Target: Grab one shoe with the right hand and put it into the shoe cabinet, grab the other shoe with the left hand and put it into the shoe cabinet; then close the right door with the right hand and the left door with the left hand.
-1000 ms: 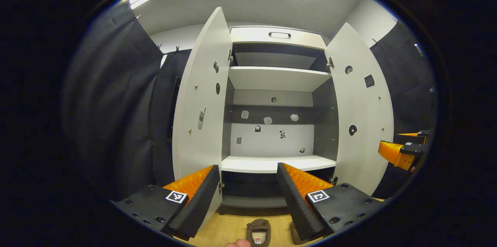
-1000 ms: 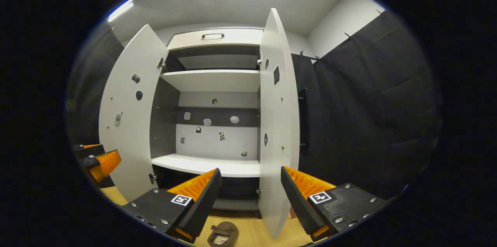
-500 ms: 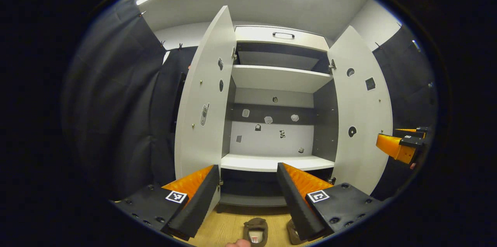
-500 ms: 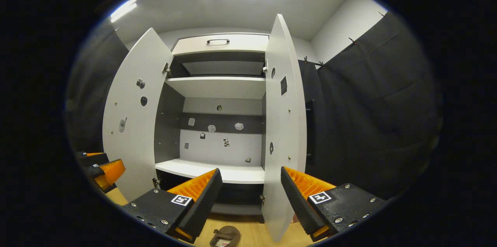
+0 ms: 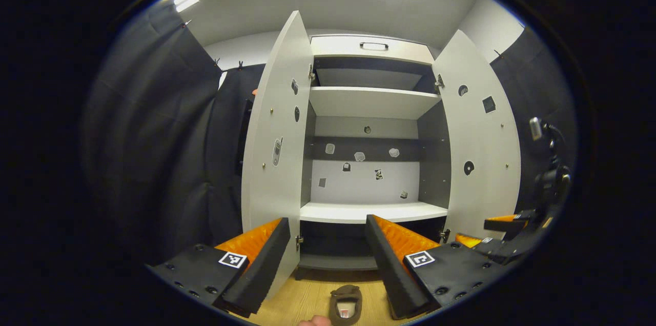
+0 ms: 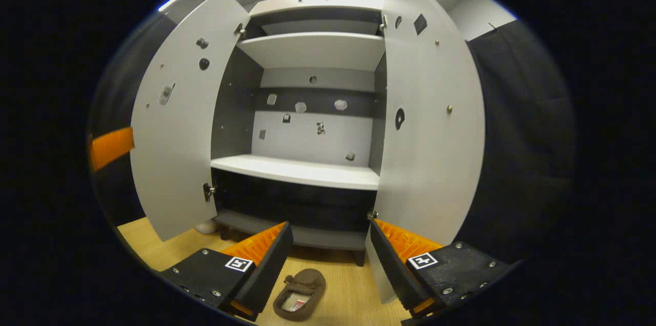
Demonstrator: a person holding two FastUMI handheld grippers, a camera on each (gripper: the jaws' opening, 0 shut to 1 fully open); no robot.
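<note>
The white shoe cabinet (image 5: 366, 211) stands with its left door (image 5: 277, 126) and right door (image 5: 479, 136) wide open and its shelves bare. One brown shoe (image 5: 345, 304) lies on the wooden floor in front of it, just below my left gripper (image 5: 326, 221), which is open and holds nothing. In the right gripper view the same kind of brown shoe (image 6: 300, 294) lies on the floor between and below the fingers of my right gripper (image 6: 330, 223), open and low before the cabinet shelf (image 6: 297, 169). The right gripper (image 5: 505, 244) also shows at the lower right of the left gripper view.
Black cloth walls close in both sides. The right door (image 6: 430, 126) hangs close beside my right gripper, its lower corner near the right finger. The left door (image 6: 174, 121) stands farther off. The other gripper (image 6: 110, 147) shows at the far left. A fingertip (image 5: 315, 321) shows at the bottom edge.
My right gripper has dropped low and moved closer to the cabinet, tilting down, so the shoe looks larger. My left gripper has barely shifted. Both stay open.
</note>
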